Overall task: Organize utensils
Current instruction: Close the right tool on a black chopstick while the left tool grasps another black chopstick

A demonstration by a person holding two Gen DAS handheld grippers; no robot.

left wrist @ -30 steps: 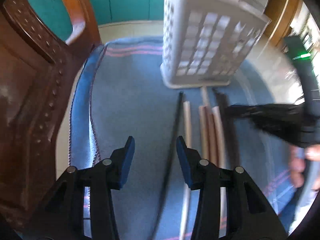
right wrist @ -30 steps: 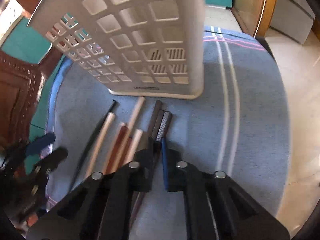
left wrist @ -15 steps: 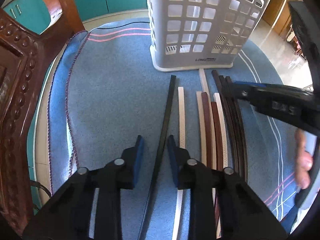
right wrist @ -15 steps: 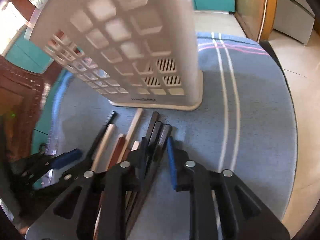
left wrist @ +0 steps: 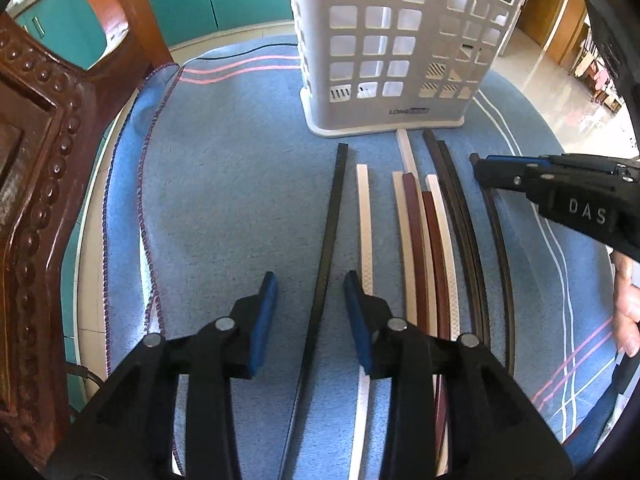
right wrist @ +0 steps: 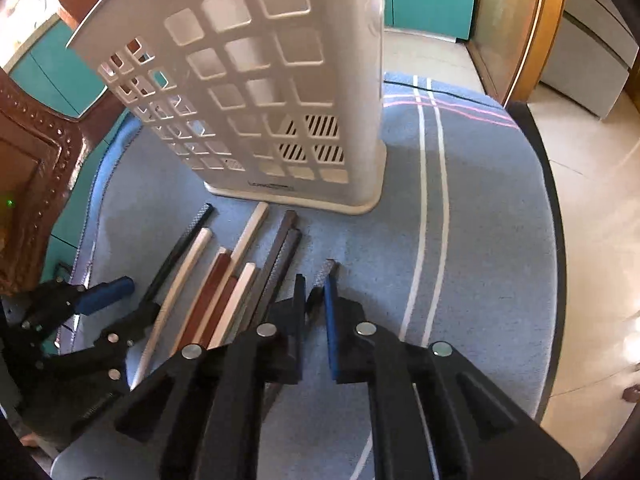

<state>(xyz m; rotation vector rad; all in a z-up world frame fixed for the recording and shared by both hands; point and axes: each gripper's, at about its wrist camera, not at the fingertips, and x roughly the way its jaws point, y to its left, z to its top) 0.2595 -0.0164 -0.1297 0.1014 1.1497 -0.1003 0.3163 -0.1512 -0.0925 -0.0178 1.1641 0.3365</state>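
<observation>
Left tool (left wrist: pixel 310 280), jaws fairly narrow and just reopening, straddles a long black plastic stick (left wrist: pixel 332 216) without pressing it. That stick runs straight away from the tool across a blue striped cloth (left wrist: pixel 240 160), toward the white lattice plastic basket (left wrist: pixel 384 40) near the counter's far edge. Right tool (right wrist: pixel 314 280), jaws just closing, pinches a dark brown textured stick (right wrist: pixel 329 267) near its tip. Only the right view shows that grip; the left view shows the sticks' full length.

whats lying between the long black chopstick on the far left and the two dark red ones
Two cream plastic chopsticks: one beside the long black chopstick, another hugging the dark red pair; otherwise bare blue towel. The left wrist view shows it best.
</observation>
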